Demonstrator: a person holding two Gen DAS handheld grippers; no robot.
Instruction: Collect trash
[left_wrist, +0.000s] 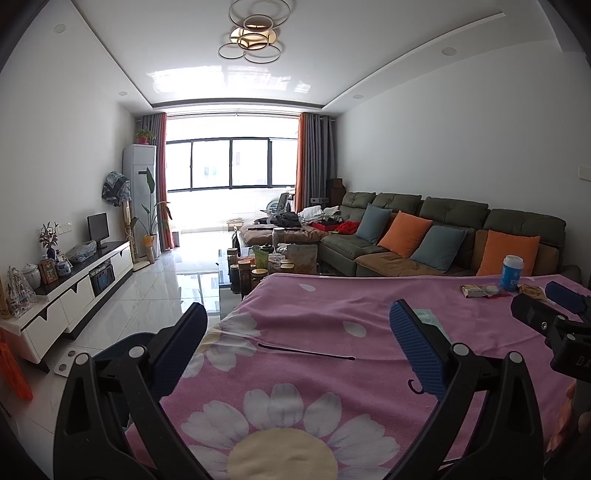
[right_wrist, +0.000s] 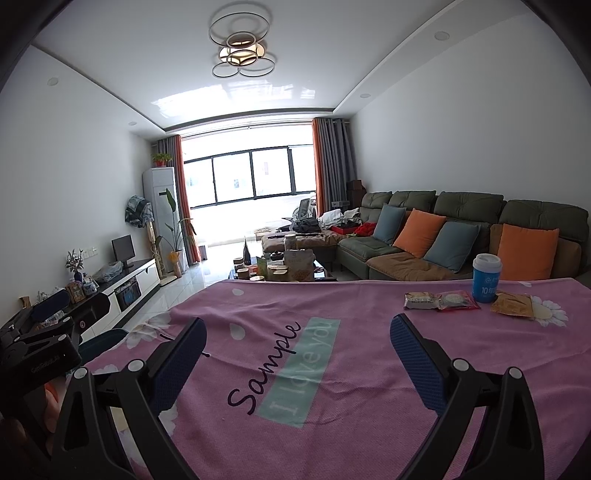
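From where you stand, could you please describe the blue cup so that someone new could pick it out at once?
Look at the pink flowered cloth covering the table, then at its far right edge, in front of the sofa. There the blue cup stands upright just behind a row of three flat snack wrappers. It is the only tall item there, blue with a white lid.

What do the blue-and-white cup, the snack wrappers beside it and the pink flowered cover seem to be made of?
Blue-and-white cup: probably paper or thin plastic, with a matte printed band and a white lid.
Snack wrappers: thin plastic film, glossy and crinkled, with printed faces.
Pink flowered cover: soft fabric with a visible weave and folds at the edge.
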